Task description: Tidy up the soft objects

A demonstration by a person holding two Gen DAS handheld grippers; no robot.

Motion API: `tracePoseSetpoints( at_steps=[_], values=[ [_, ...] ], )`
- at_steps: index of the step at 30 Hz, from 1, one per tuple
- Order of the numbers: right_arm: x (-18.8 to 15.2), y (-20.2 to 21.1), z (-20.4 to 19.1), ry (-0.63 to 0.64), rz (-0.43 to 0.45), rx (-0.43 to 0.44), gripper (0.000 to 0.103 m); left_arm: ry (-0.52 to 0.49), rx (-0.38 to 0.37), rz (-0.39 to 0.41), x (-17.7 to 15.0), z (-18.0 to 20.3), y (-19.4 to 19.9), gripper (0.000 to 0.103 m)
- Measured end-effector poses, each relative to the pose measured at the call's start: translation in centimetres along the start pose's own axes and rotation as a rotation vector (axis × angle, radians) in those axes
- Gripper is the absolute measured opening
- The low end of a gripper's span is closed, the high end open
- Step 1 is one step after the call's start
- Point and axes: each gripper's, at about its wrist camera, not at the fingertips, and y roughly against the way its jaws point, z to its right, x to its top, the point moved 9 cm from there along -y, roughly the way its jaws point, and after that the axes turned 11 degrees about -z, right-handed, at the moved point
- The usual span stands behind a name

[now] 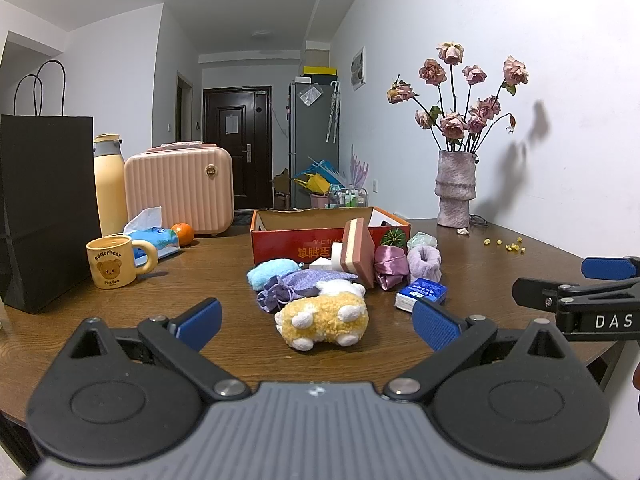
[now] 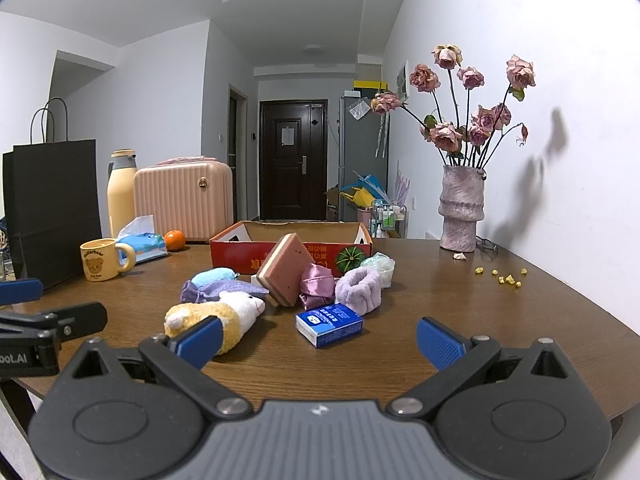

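Both grippers are held wide open with nothing gripped. The left gripper (image 1: 316,322) is lined up right at the yellow plush toy (image 1: 322,318), which is lying on the wooden table (image 1: 200,280) just ahead, between its fingers. The right gripper (image 2: 320,340) is aimed at the blue tissue pack (image 2: 329,325), with the red cardboard box (image 2: 292,250) set behind the pile.

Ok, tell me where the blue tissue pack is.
The blue tissue pack lies on the table, right of the yellow plush toy, just in front of the lavender scrunchie.
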Motion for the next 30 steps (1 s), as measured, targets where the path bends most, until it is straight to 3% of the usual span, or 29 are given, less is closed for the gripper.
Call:
tracePoseSetpoints(
  at_steps=[14,30],
  values=[
    [0.3,-1.4,-0.1,0.002,-0.011,-0.003,0.103,-0.001,-0.005,-0.007,0.3,0.4,-0.2,0.103],
    [1.2,-5.1,0.6,-0.005,-0.05,-0.002,0.103,0.002,-0.018,-0.057,1.0,-0.2,-4.9,0.103]
  ],
)
